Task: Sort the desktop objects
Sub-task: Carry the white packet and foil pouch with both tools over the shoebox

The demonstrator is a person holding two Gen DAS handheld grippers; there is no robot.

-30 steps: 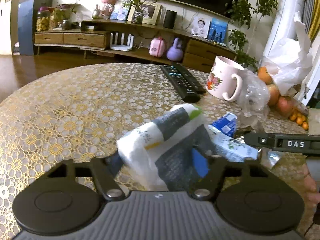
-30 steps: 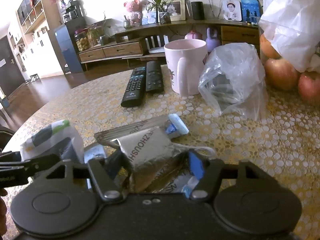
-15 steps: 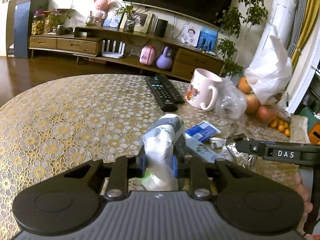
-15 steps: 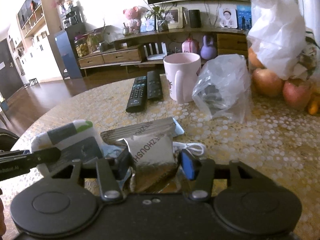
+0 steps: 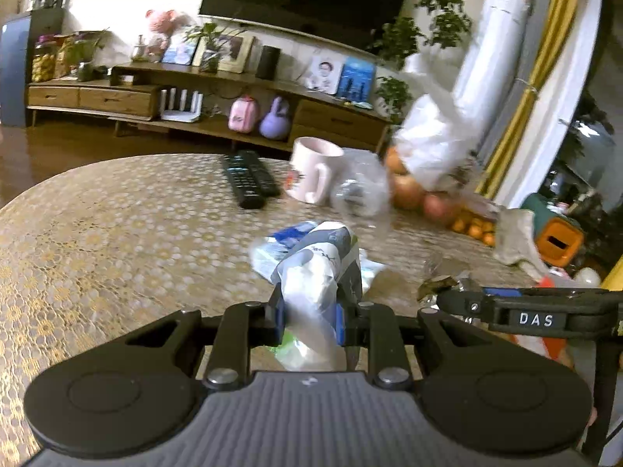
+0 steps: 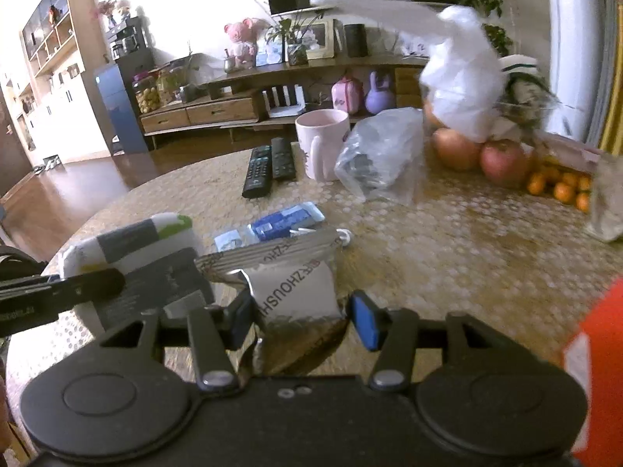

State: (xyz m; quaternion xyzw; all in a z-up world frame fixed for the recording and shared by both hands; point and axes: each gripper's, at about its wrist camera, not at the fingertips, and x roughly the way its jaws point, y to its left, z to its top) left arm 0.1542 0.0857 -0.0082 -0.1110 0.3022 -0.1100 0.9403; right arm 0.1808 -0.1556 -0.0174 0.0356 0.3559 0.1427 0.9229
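My left gripper (image 5: 309, 317) is shut on a white, grey and green tissue pack (image 5: 315, 272) and holds it above the table; the pack also shows in the right wrist view (image 6: 132, 245). My right gripper (image 6: 301, 317) is shut on a silver foil packet (image 6: 292, 292) printed with letters, held just above the table. A blue and white packet (image 6: 286, 222) and a small white cable (image 6: 344, 235) lie on the table beyond them. The right gripper's finger (image 5: 525, 313) shows at the right of the left wrist view.
Two black remotes (image 6: 268, 165), a pink mug (image 6: 321, 144) and a clear plastic bag (image 6: 383, 159) stand at the table's far side. Apples (image 6: 502, 159), small oranges (image 6: 560, 188) and a white bag (image 6: 463, 89) lie far right. An orange object (image 6: 595, 366) is at the right edge.
Both grippers have lifted and tilted with their packs in them. The left jaws closed tight on the tissue pack. The right gripper closed on the foil packet.
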